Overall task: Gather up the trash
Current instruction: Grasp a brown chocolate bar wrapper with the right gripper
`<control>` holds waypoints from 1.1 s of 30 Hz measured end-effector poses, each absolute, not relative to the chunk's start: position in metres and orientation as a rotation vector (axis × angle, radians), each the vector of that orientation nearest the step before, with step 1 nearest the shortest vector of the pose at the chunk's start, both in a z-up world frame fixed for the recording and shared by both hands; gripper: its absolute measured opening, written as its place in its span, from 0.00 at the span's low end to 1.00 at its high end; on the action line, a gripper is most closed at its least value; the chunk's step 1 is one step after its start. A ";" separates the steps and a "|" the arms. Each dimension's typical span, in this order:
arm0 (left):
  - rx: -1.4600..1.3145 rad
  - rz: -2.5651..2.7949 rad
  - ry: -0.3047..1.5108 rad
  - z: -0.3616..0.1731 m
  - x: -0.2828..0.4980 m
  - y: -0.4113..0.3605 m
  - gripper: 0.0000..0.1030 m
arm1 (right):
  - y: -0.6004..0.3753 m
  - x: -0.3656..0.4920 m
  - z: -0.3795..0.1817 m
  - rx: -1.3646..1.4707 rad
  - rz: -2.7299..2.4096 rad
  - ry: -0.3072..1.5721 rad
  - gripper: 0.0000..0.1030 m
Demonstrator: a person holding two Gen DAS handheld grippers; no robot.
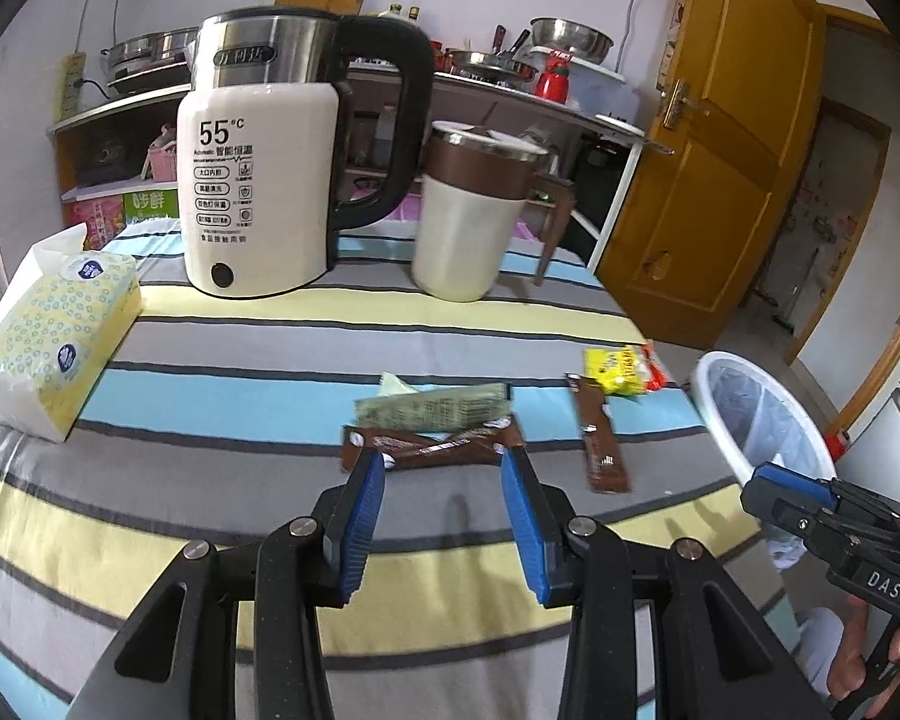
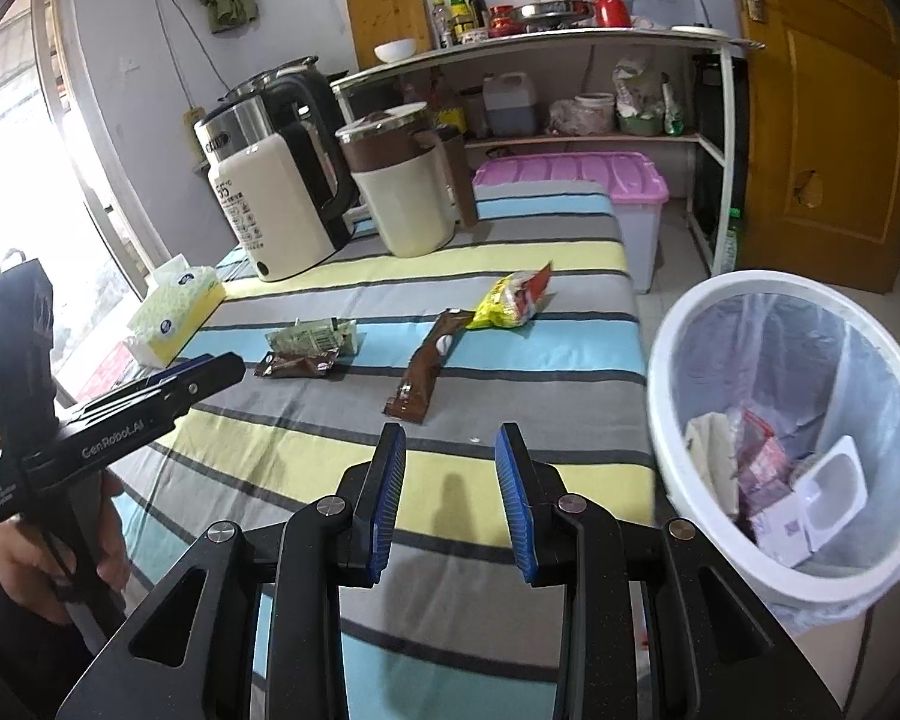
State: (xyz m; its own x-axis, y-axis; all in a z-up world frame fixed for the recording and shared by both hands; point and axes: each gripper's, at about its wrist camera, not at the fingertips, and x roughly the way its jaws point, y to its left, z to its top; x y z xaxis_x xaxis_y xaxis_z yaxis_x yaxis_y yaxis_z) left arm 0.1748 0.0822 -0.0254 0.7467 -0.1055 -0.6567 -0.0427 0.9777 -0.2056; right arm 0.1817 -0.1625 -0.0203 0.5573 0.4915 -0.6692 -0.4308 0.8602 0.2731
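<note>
We hold the left gripper [image 1: 442, 459] half open and empty over the brown wrapper [image 1: 432, 449], right gripper [image 2: 450, 441] open and empty beside the lined bin [image 2: 678, 372] for drops.

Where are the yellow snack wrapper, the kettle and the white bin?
yellow snack wrapper [image 2: 504, 303]: right wrist view, on its crumpled yellow middle.
kettle [image 1: 252, 180]: left wrist view, on its white printed body.
white bin [image 2: 666, 354]: right wrist view, on its left rim.
</note>
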 end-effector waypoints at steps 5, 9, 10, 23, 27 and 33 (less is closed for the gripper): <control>-0.220 -0.043 0.746 -0.033 0.191 0.095 0.40 | -0.142 0.196 -0.029 0.063 0.556 0.841 0.31; -0.230 -0.046 0.764 -0.039 0.204 0.104 0.40 | -0.128 0.209 -0.036 0.055 0.561 0.859 0.31; -0.236 -0.050 0.767 -0.040 0.207 0.106 0.40 | -0.124 0.211 -0.038 0.052 0.560 0.865 0.31; -0.295 -0.120 0.820 -0.054 0.218 0.111 0.41 | -0.096 0.239 -0.056 0.019 0.530 0.908 0.31; -0.288 -0.173 0.839 -0.055 0.209 0.101 0.41 | -0.099 0.237 -0.055 0.003 0.512 0.905 0.27; -0.238 -0.222 0.834 -0.051 0.193 0.083 0.41 | -0.116 0.232 -0.056 0.022 0.491 0.913 0.20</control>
